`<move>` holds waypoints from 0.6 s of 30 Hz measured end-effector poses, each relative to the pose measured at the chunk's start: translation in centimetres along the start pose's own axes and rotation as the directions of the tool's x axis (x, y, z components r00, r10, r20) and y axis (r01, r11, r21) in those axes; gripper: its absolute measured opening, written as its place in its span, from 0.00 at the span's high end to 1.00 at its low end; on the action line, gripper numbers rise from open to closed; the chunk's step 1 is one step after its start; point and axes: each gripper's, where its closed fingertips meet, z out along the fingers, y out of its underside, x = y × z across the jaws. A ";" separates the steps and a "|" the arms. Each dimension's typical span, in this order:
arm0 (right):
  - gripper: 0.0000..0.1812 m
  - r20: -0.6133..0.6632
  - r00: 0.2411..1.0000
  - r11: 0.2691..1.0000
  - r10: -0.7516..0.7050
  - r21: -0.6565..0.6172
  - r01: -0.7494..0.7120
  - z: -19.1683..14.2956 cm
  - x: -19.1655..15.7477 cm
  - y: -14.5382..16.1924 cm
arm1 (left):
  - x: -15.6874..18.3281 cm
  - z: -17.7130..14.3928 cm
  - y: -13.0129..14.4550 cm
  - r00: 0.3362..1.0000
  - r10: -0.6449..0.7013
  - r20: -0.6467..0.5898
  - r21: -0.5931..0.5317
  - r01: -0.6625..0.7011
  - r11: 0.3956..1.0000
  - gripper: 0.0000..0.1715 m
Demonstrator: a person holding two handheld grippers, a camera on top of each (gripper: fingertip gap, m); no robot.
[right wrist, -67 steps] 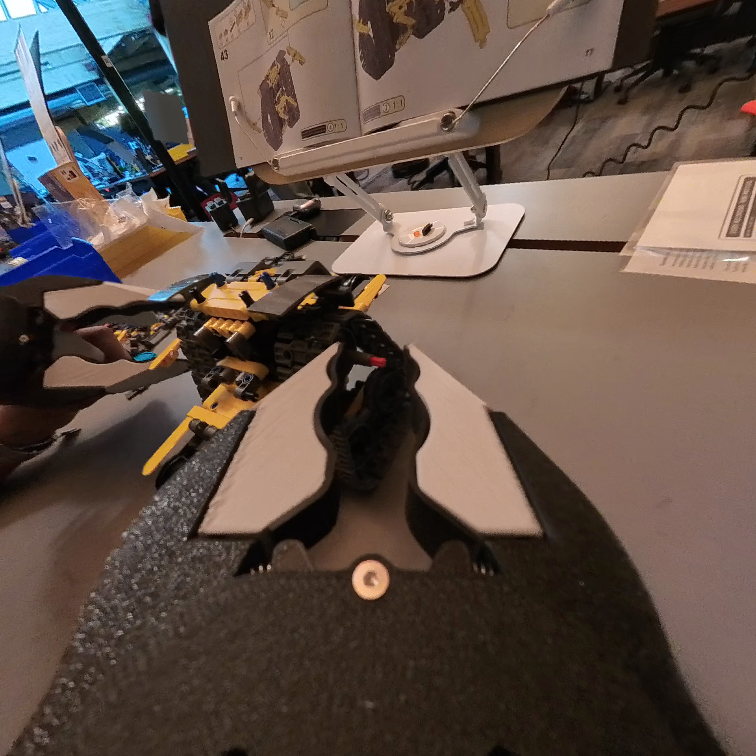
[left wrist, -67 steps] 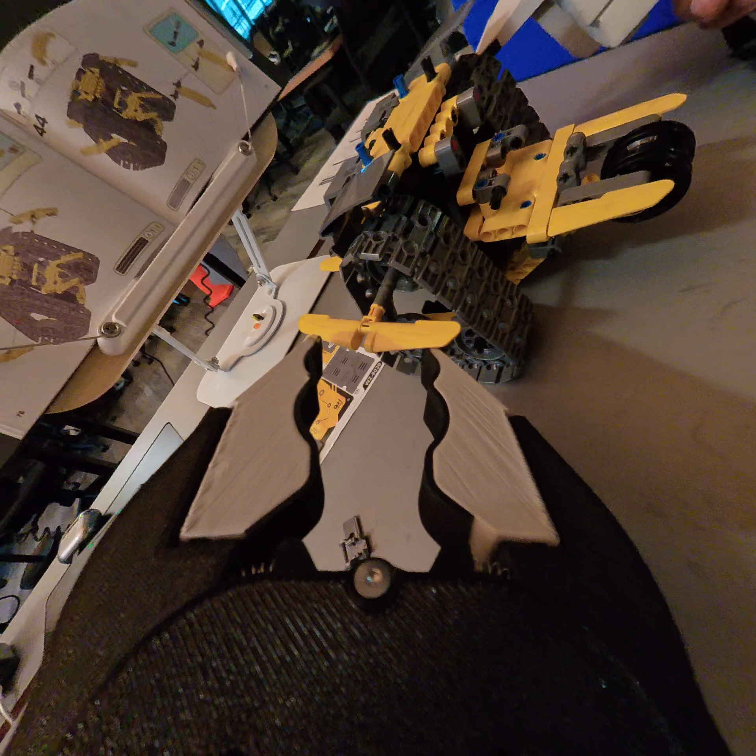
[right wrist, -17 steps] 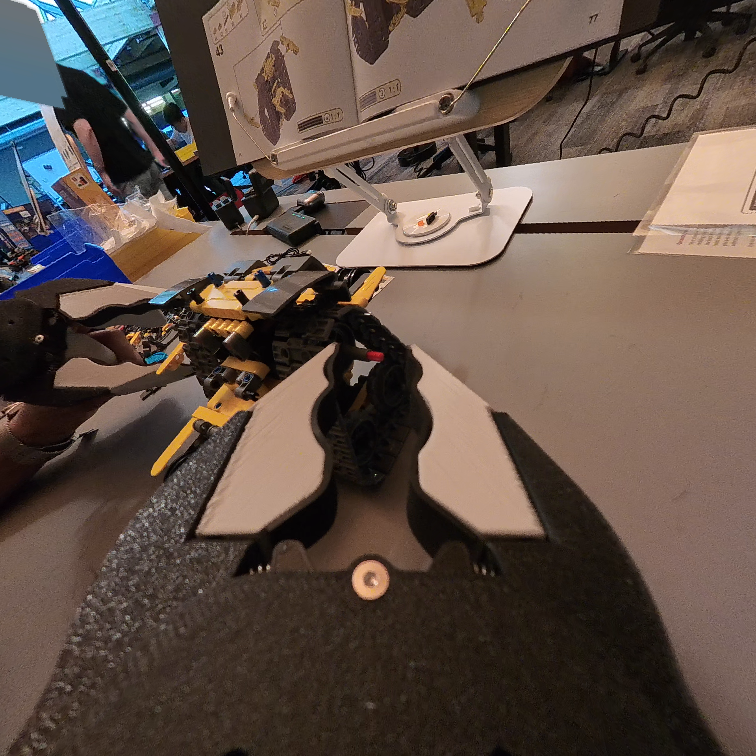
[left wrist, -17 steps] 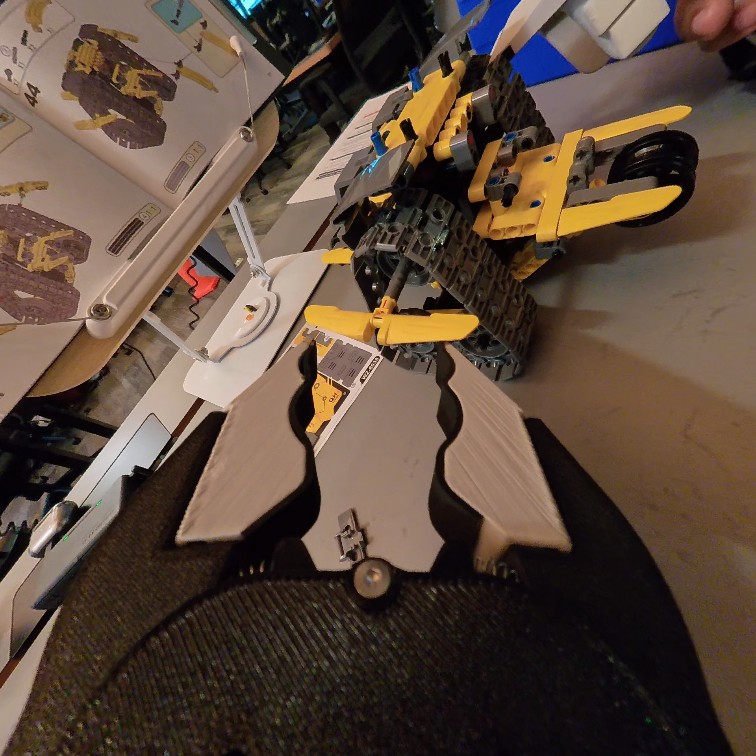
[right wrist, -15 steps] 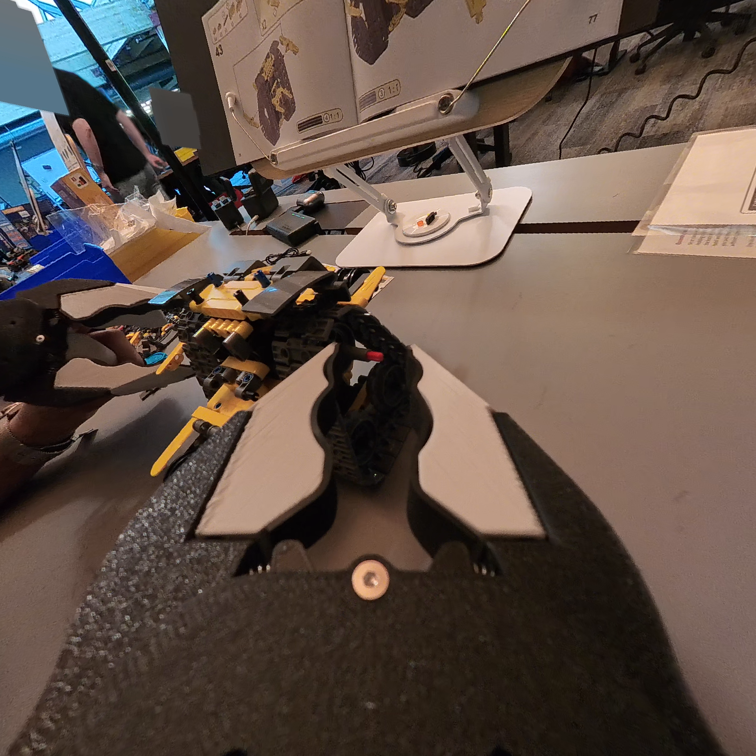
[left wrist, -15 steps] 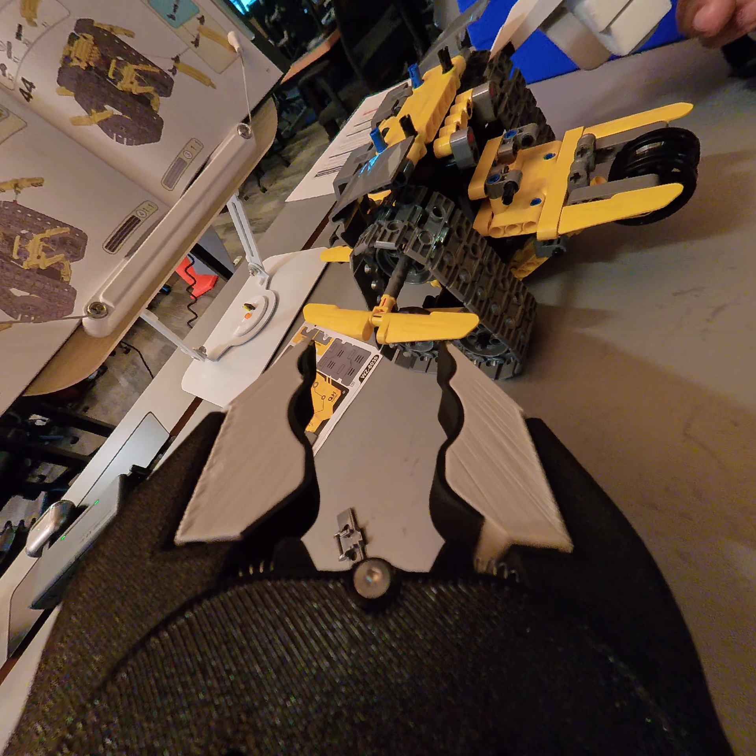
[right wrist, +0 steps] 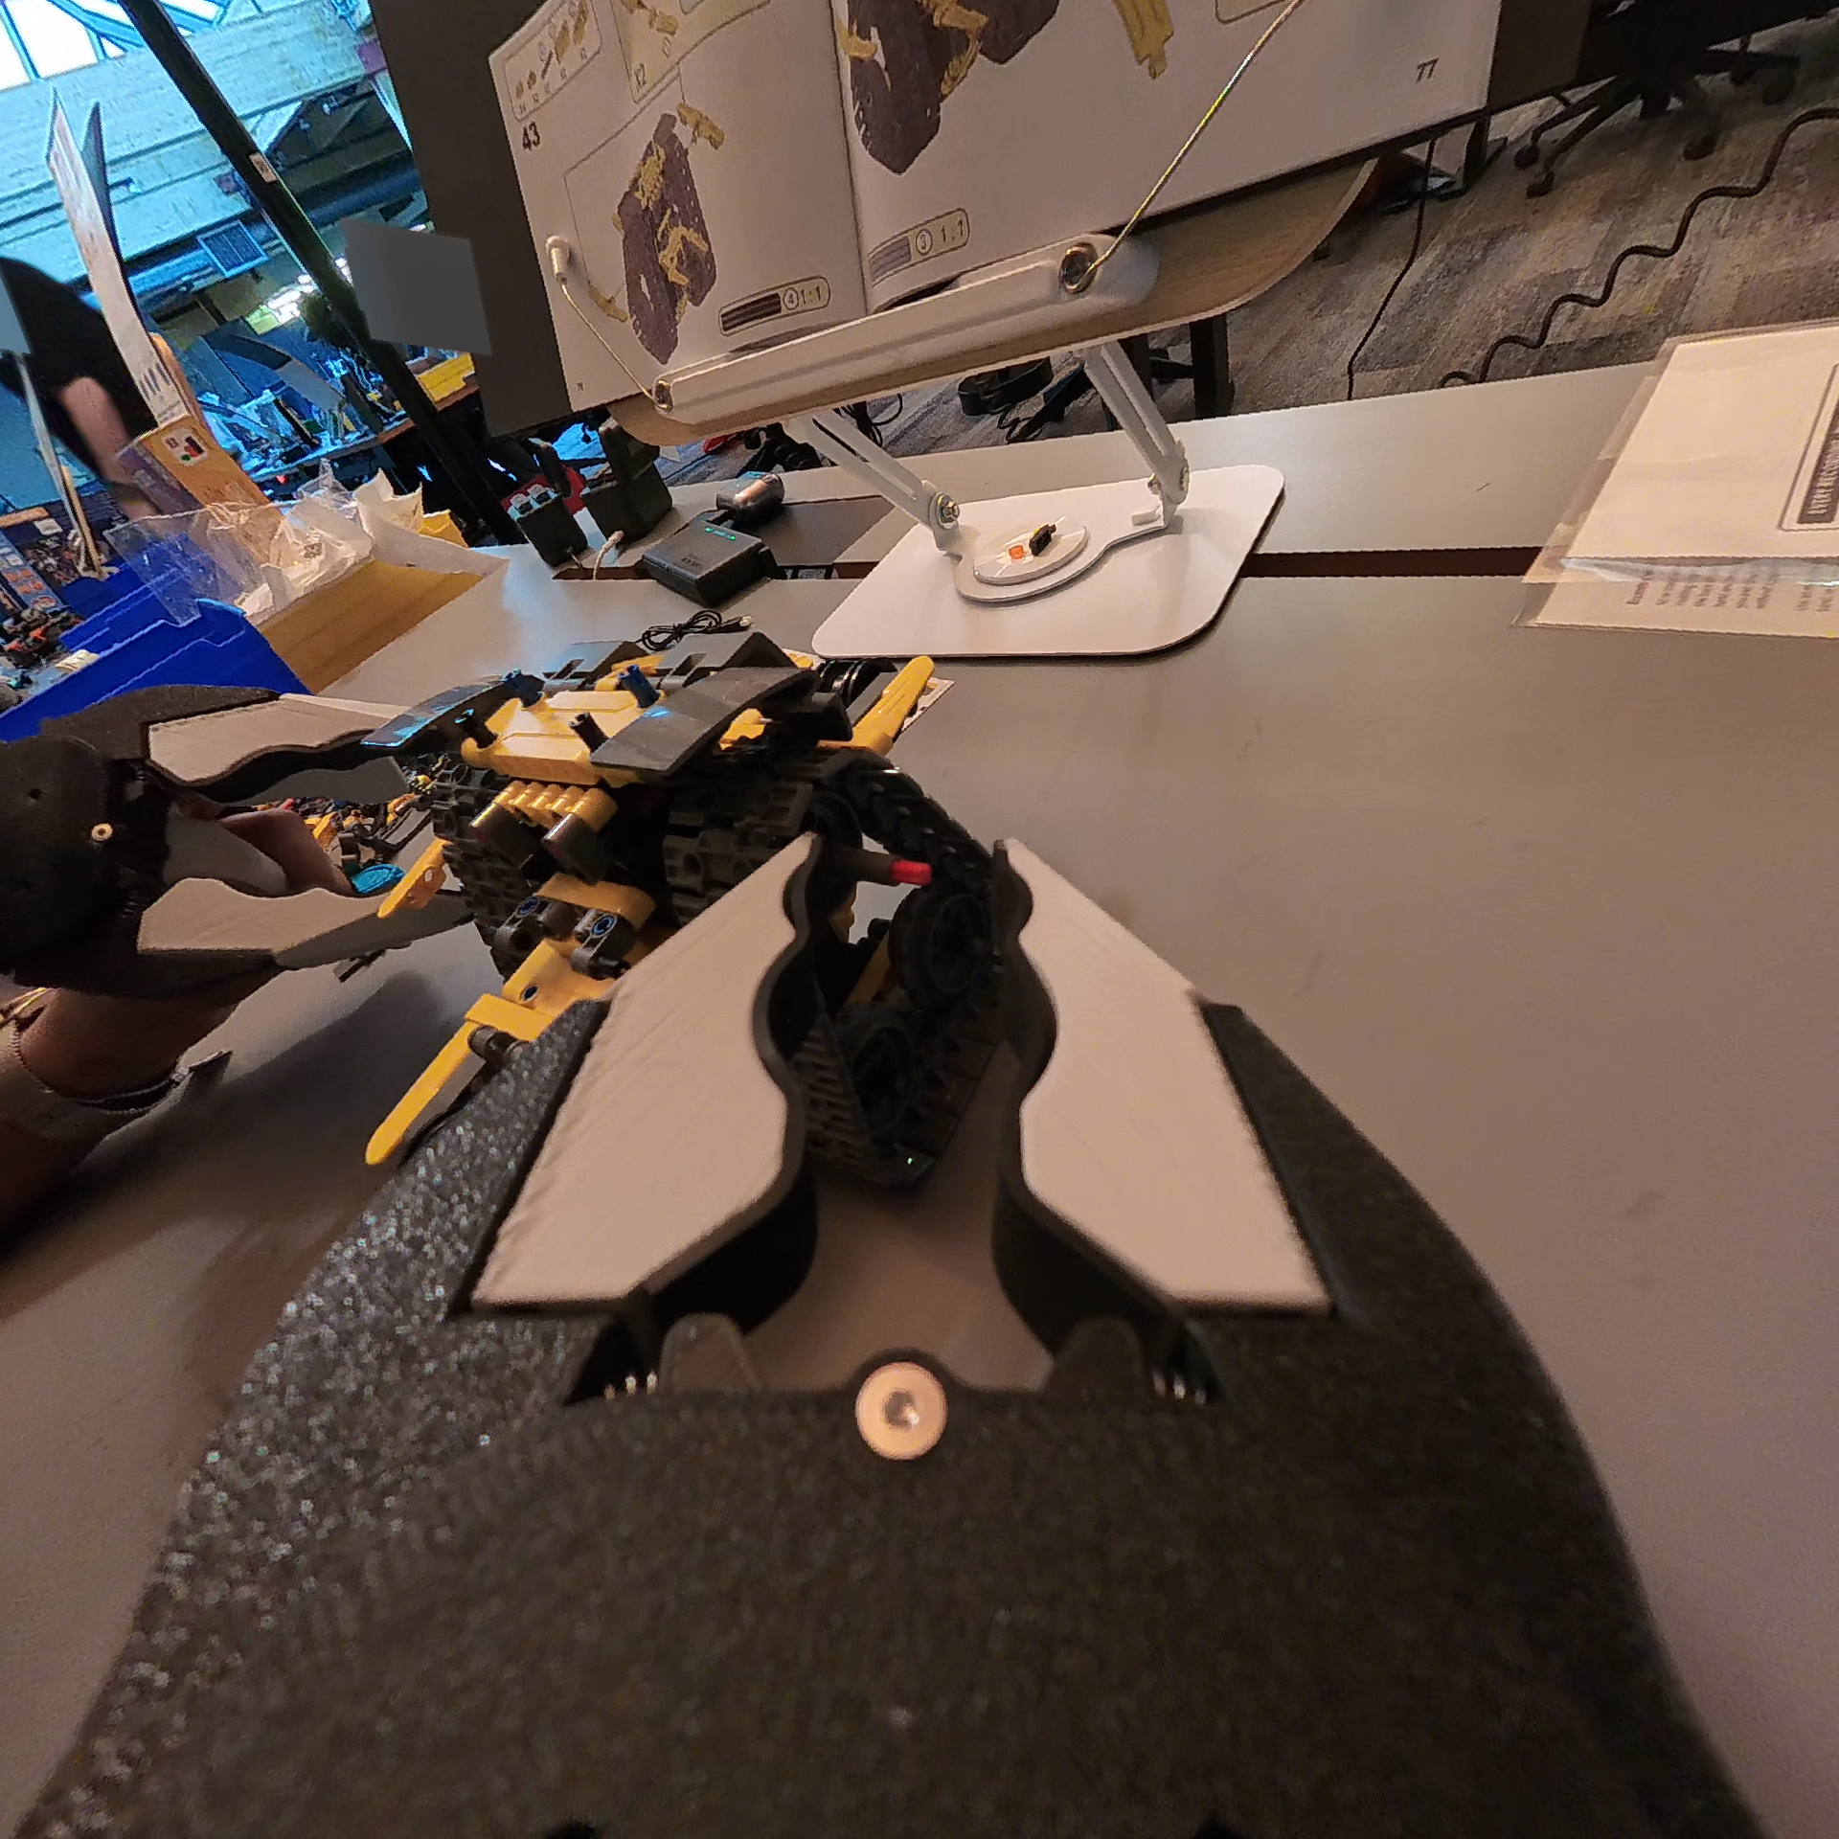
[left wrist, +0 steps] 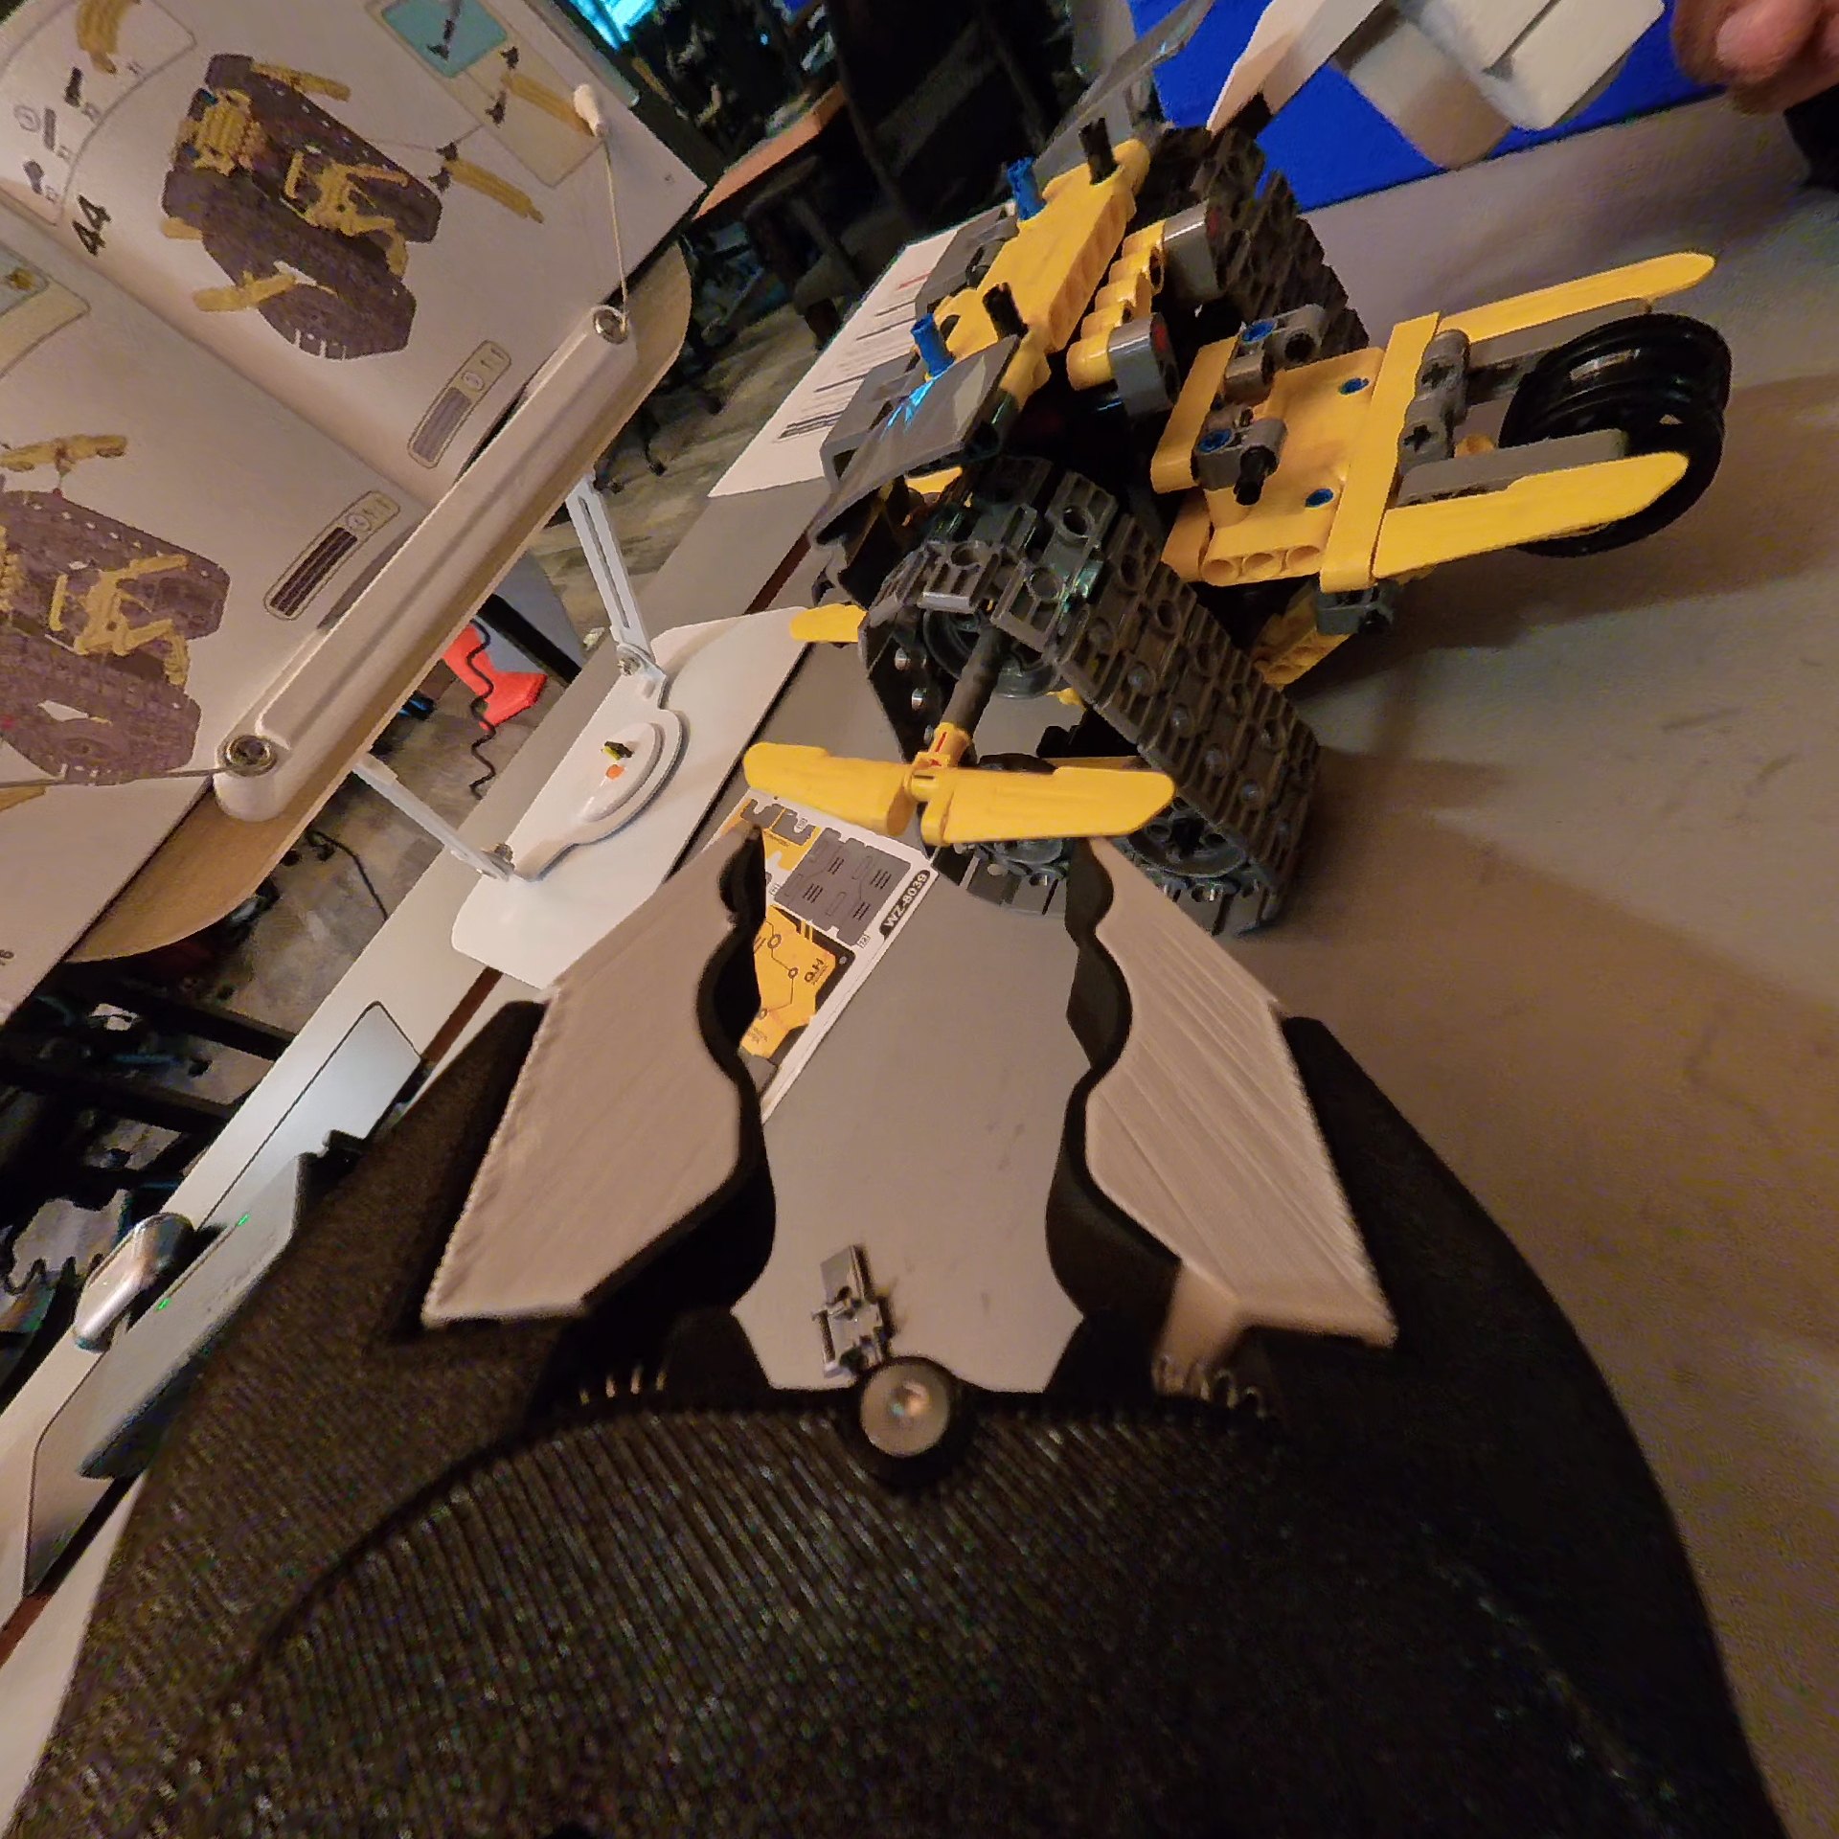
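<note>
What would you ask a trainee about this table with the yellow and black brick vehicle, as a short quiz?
1. True or false: the left gripper is clamped shut on the yellow blade piece.
2. What lies between the fingers of the right gripper? A) a red cup B) the black track of the brick model C) a coiled cable
3. Fill in: the open instruction booklet rests on a white ____.

Key: 1 false, its jaws stand apart and the piece sits just beyond the tips; 2 B; 3 stand.
</note>
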 end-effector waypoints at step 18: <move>0.81 0.005 1.000 1.000 0.010 -0.001 -0.010 0.0 0.0 0.0 | 0.1 0.5 -0.3 0.993 0.121 0.009 -0.013 -0.120 0.993 0.82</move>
